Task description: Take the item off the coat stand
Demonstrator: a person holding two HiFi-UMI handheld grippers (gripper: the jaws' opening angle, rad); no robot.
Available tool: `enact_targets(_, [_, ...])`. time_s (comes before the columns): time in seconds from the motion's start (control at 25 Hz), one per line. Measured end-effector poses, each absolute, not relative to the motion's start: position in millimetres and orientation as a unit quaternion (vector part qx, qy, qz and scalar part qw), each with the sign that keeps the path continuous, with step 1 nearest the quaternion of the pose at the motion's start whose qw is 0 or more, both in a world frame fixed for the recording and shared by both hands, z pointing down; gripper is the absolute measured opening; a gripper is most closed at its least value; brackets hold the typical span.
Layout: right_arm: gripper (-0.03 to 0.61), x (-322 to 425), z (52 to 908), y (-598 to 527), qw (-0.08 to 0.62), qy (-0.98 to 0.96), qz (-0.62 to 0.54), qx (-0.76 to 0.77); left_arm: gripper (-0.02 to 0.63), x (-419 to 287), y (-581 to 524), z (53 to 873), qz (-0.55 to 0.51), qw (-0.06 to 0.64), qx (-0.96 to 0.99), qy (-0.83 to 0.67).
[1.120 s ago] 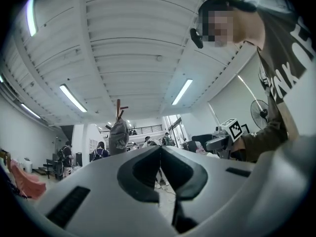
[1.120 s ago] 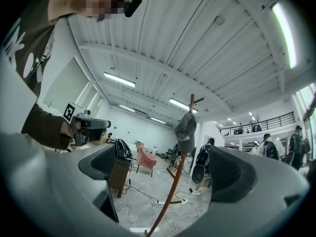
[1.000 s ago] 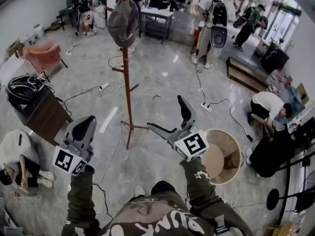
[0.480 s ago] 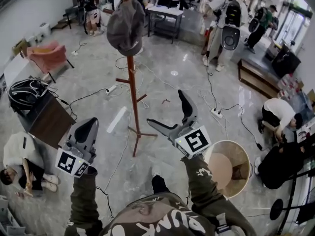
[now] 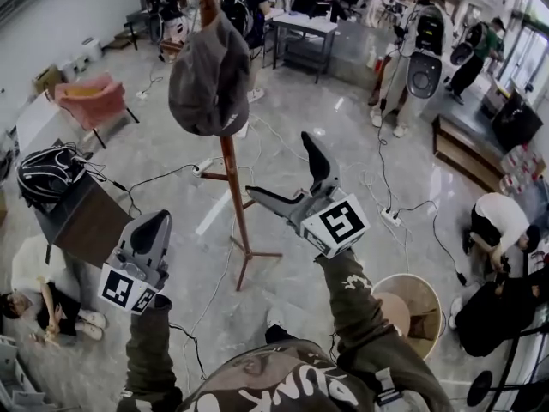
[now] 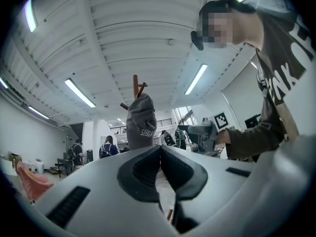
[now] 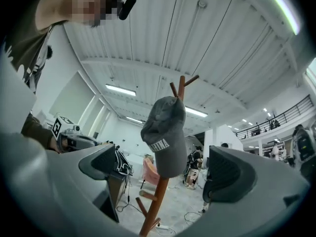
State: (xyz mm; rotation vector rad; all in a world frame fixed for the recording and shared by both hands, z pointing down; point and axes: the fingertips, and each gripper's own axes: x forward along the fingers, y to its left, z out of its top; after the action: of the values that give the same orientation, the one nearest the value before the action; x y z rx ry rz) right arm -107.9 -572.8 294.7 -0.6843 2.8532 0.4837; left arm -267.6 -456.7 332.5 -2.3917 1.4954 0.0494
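The wooden coat stand (image 5: 233, 197) is a slim pole on small splayed feet, just beyond the person and a little to the left. It looks easy to tip. A grey cap (image 5: 208, 80) hangs off a peg at its top, drooping down the near side of the pole. If the cap gets tugged sideways rather than lifted up and off the peg, I'd expect the whole stand to lean, maybe go over.

The right gripper (image 5: 276, 163) is raised to the right of the pole with its jaws spread wide and nothing in them. The cap is framed between them but farther off. A shallow bite on that soft cloth could slip.

The left gripper (image 5: 153, 230) hangs low and near, pinched together and empty, so nothing steadies the pole.
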Motion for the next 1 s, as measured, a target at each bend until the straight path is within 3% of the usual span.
enact_targets(0.2, [0.548, -133.1, 234.3, -617.0, 0.131, 0.960, 0.160, -0.187, 0.005, -277.9, -481.2, 331.8, 0.011, 0.156, -0.831, 0.534])
enact_targets(0.4, [0.478, -153.9, 195.1, -656.8, 0.150, 0.969, 0.123, -0.152, 0.005, -283.3, -493.2, 333.9, 0.006, 0.149, -0.826, 0.543])
enact_targets(0.68, [0.255, -180.6, 173.1, -677.3, 0.152, 0.969, 0.116, -0.155, 0.005, -293.7, -499.0, 343.6, -0.001, 0.140, -0.820, 0.555])
enact_targets(0.84, [0.035, -194.2, 170.6, -678.6, 0.116, 0.963, 0.154, -0.190, 0.005, -302.5, -494.2, 341.6, -0.002, 0.141, -0.816, 0.561])
enact_targets(1.0, [0.014, -194.6, 167.5, -678.4, 0.113, 0.960, 0.159, -0.203, 0.005, -309.7, -488.2, 342.0, -0.002, 0.140, -0.811, 0.569])
